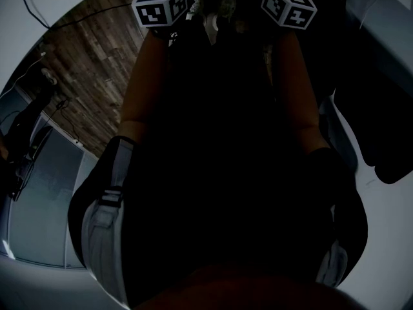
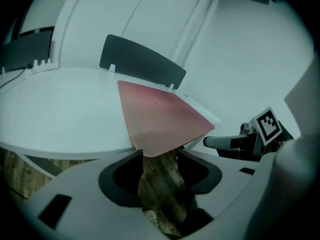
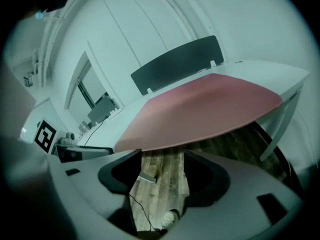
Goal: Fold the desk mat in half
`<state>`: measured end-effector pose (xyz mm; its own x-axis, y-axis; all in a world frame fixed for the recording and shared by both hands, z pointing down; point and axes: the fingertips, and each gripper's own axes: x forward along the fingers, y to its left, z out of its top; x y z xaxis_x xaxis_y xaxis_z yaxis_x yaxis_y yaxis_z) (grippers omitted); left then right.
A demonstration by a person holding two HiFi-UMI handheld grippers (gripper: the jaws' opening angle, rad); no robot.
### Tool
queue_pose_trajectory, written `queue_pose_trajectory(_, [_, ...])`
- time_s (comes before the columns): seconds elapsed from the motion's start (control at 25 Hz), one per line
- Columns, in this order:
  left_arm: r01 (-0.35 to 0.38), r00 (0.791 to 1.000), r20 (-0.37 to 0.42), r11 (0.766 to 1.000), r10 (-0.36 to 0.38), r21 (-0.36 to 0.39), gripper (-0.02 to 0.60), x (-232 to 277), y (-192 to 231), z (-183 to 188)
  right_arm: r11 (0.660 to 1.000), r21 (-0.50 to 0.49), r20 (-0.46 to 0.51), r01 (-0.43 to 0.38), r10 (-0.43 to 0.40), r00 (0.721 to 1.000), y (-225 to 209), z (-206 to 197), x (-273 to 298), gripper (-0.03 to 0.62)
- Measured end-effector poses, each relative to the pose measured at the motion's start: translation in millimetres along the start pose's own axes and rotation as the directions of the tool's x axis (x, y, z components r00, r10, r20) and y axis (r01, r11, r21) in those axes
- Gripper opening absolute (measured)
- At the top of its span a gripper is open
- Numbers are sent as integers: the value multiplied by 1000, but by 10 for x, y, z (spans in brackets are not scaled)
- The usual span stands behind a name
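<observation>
A pink desk mat [image 2: 160,119] lies flat on a white desk [image 2: 65,109]. In the left gripper view its near rounded corner juts over the desk's edge, right at the tips of my left gripper [image 2: 160,156], which is open and not pressing on it. The right gripper view shows the mat [image 3: 210,109] from below its edge. My right gripper [image 3: 162,156] is open just under that edge, with only wood floor in the gap. In the head view only the two marker cubes [image 1: 160,5] [image 1: 288,6] show; the jaws and mat are hidden.
A dark screen panel [image 2: 142,64] stands along the desk's far edge. Wood floor [image 1: 90,76] lies below. The person's dark body fills the head view. A cable [image 3: 135,204] runs over the floor, and a desk leg [image 3: 280,119] stands at the right.
</observation>
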<state>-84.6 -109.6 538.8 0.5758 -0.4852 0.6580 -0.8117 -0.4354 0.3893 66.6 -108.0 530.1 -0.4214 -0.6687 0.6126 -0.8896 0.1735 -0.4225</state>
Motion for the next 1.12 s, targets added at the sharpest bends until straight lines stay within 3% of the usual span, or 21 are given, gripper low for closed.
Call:
queue_pose_trajectory(0.08, [41,999,21,995,-39,-87,221,20,-14,-4,998,66,18,-11,10,1000,-59,11,3,256])
queue_pose_trajectory(0.2, [100,994,62,970,-89,-221,221,28,-11,3,983,182,57,-36,26,998,-112,47,-10,255])
queue_pose_trajectory(0.44, [203,975,160,901,-152,-383,221,23,9,130,903,417,115,-106,63,991,-190,12,33,255])
queue_pose_trajectory(0.8, [293,948,268,797,-171,-528,221,60,67,156,771,613,192,-175,69,979,-313,36,87,255])
queue_pose_trajectory(1.0, [294,949,266,791,-172,-537,219,48,72,114,765,619,200,-177,64,978,-320,74,126,255])
queue_pose_trajectory(1.12, [288,952,254,775,-169,-563,219,31,55,14,763,621,202,-179,65,977,-314,81,140,255])
